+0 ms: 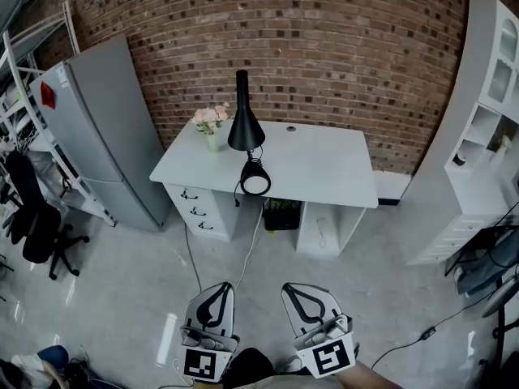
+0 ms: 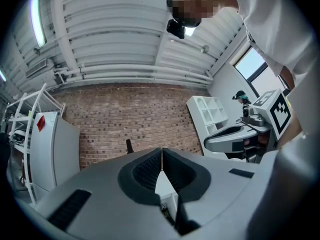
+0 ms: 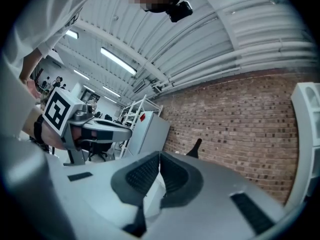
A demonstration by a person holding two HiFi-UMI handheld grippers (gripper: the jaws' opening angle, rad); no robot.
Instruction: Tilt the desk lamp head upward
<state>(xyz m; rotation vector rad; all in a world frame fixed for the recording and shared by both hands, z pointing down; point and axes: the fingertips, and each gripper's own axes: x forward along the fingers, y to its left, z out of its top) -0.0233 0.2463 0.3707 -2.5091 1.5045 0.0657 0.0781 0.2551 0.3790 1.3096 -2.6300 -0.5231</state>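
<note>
Against the brick wall (image 1: 324,47) stood the white desk (image 1: 324,168), well apart from both of your grippers. The black desk lamp (image 1: 245,128) sat on the desk's left half. Its round head (image 1: 255,179) hung low at the front edge, its white face turned out toward you. A small vase of pink flowers (image 1: 212,126) stood just beside the lamp, on its left.

You held the left gripper (image 1: 220,287) and right gripper (image 1: 298,290) low and close to your body, side by side over the grey floor. Both pointed toward the desk.

In the left gripper view the left gripper (image 2: 161,151) had its jaws pressed together at the tips, nothing between them. The lamp's stalk (image 2: 129,146) poked up just behind the jaws, far off.

In the right gripper view the right gripper (image 3: 159,155) was likewise closed and empty, with the lamp (image 3: 195,148) small beyond it.

A grey fridge (image 1: 105,128) stood left of the desk, a white shelf unit (image 1: 486,112) at the right and a black office chair (image 1: 36,217) at the far left. A pale cable (image 1: 247,258) ran down from the desk onto the floor.
</note>
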